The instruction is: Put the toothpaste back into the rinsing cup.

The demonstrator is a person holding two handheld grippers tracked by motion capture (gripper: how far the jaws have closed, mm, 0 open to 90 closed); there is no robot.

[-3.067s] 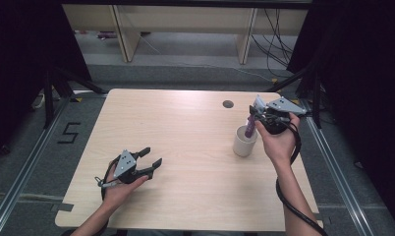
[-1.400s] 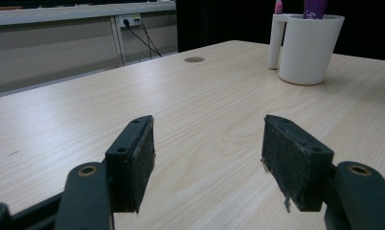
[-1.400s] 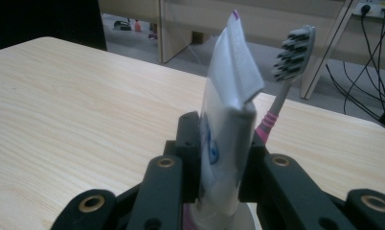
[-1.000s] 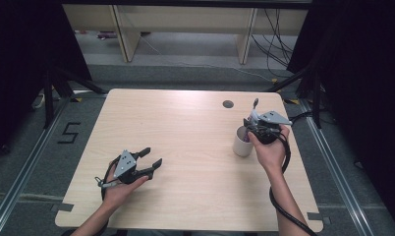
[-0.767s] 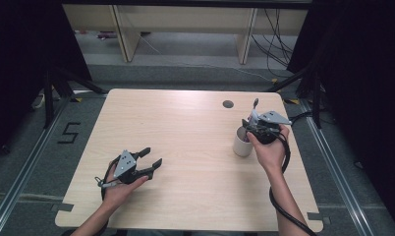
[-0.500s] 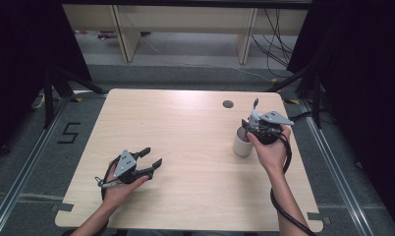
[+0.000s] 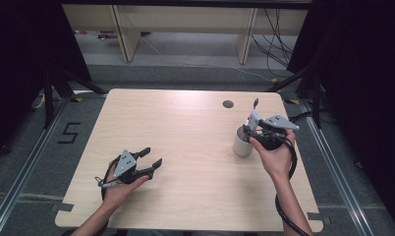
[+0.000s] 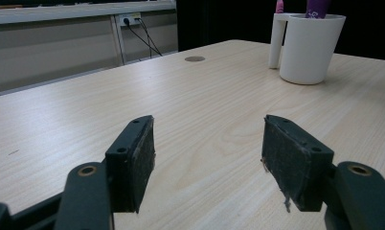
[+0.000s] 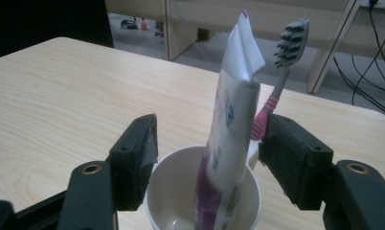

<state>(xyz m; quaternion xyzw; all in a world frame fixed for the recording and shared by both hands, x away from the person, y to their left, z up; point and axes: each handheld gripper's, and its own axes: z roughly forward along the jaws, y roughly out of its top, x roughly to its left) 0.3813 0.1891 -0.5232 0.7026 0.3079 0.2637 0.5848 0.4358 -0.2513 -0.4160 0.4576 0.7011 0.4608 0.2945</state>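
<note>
Your left gripper lies low over the near left part of the table, its 2 jaws spread wide with nothing but bare wood between them. From its own view, the white cup stands far off across the table. Your right gripper sits at the near side of that cup, jaws having just been opening and now wide apart. The toothpaste tube stands upright in the cup between the jaws, and neither pad touches it, so you hold nothing there. Just behind the tube, a toothbrush with a pink neck rises from the cup's far side, beside the right-hand jaw. Seen from above, the cup stands on the right part of the table, with a round hole in the tabletop beyond it.
</note>
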